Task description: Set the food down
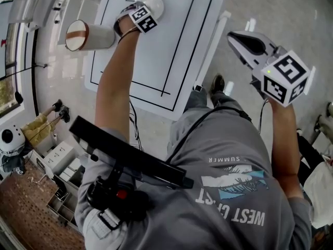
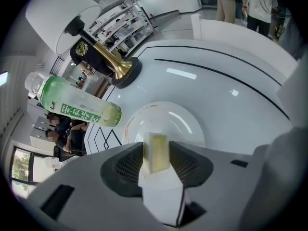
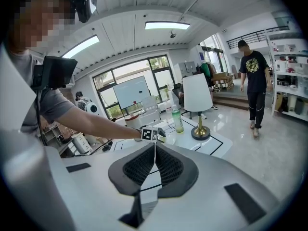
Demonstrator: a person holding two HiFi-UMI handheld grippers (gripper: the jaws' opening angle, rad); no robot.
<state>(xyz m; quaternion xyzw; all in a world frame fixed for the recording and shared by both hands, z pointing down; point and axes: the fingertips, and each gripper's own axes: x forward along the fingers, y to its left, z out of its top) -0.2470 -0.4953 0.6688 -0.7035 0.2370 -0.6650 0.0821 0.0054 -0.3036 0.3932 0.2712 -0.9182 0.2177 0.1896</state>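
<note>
The pads (image 2: 127, 166) of the left gripper (image 2: 156, 147) stand apart. The pale yellow slice of food (image 2: 158, 154) is upright between them, over the white plate (image 2: 185, 121). It looks loose, though it may be leaning on one pad. The best move is to lift the gripper straight back along its own line, with no sideways drag, so the slice neither tips nor rides up. The green bottle (image 2: 79, 107) lies just beside the plate and should be avoided. The right gripper (image 3: 154, 160) has its jaws closed on nothing and is well off the table.

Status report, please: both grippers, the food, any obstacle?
Left gripper open, yellow food block between jaws at white plate. Right gripper shut, empty, held aside. Bottle and lamp beside plate, not blocking.
</note>
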